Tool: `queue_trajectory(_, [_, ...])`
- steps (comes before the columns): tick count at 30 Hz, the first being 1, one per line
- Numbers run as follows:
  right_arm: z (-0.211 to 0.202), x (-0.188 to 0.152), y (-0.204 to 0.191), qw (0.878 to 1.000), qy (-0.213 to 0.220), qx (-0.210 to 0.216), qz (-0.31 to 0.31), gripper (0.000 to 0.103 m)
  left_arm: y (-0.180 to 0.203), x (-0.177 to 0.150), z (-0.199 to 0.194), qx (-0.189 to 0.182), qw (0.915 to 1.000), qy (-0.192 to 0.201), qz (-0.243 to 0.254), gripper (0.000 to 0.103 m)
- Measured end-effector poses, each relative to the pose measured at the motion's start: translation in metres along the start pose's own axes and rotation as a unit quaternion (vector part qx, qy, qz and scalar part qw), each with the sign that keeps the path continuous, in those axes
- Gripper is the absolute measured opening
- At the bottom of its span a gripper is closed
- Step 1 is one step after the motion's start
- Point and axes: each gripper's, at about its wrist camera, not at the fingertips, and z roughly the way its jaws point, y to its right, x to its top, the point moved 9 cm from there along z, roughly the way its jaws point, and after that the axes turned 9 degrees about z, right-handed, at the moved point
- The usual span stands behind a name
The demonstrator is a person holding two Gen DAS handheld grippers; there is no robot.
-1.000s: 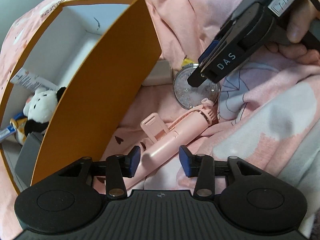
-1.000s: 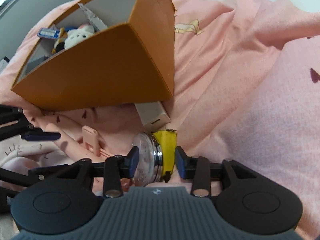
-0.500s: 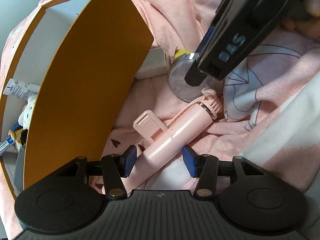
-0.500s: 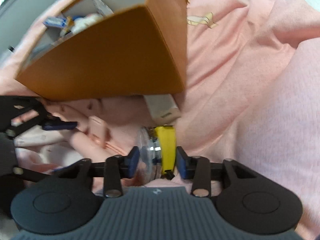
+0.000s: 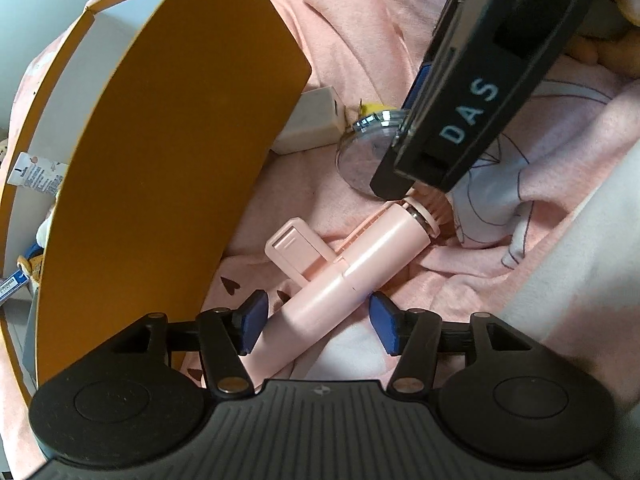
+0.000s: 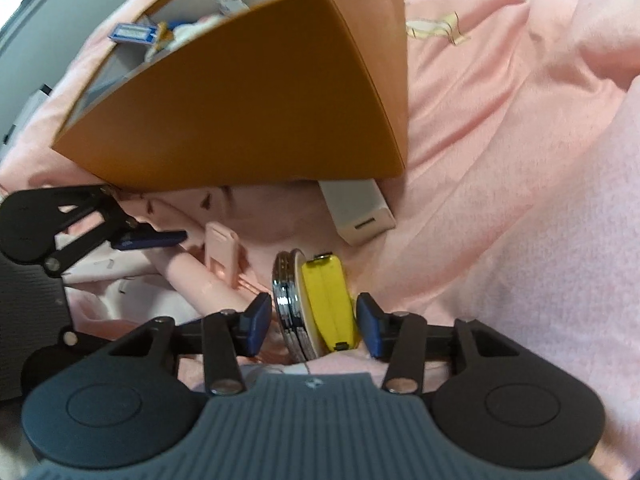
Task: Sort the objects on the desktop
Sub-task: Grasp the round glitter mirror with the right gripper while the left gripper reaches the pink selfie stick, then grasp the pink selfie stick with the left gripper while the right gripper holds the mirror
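two handheld grippers work low over a rumpled pink blanket (image 6: 500, 128) beside an open orange cardboard box with a white inside (image 5: 168, 168). the left gripper (image 5: 316, 320) points steeply down, its blue pads straddling the lower end of a long pale pink plastic tube with a flat clip (image 5: 352, 264) that lies slanting on the blanket; its jaws are opening, the left pad is just beside the tube and the right pad stands clear of it. the right gripper (image 6: 310, 320) is also opening, with a round silver-rimmed compact mirror (image 6: 288, 304) standing on edge and a small yellow plastic piece (image 6: 330, 300) leaning against it between its pads, neither pad pressing. a white rectangular charger block (image 6: 360, 212) lies at the box's near corner. inside the box a soft toy and a printed tag are partly visible.
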Motion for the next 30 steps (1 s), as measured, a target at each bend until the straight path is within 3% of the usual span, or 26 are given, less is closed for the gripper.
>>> queue_trajectory(8, [-0.011,-0.001,0.000,0.999,0.032,-0.009,0.003,0.037,-0.002,-0.005,-0.005,0.007,0.9998,0.004,-0.020,0.062])
queue_trajectory(15, [-0.030,0.005,-0.001,0.997,0.081,-0.012,-0.002,0.036,-0.012,-0.015,-0.016,0.015,0.9976,-0.004,-0.068,0.055])
queue_trajectory(18, [-0.025,0.008,-0.001,0.997,0.072,-0.028,-0.009,0.036,-0.018,-0.020,-0.021,0.010,0.9963,-0.005,-0.085,0.052])
queue_trajectory(22, [-0.019,0.006,-0.001,0.998,0.054,-0.018,-0.010,0.040,-0.023,-0.026,-0.024,0.016,0.9960,-0.008,-0.088,0.037])
queue_trajectory(30, [-0.008,0.005,0.006,0.999,0.020,0.022,0.023,0.043,-0.026,-0.022,-0.021,0.027,0.9983,0.008,-0.051,0.038])
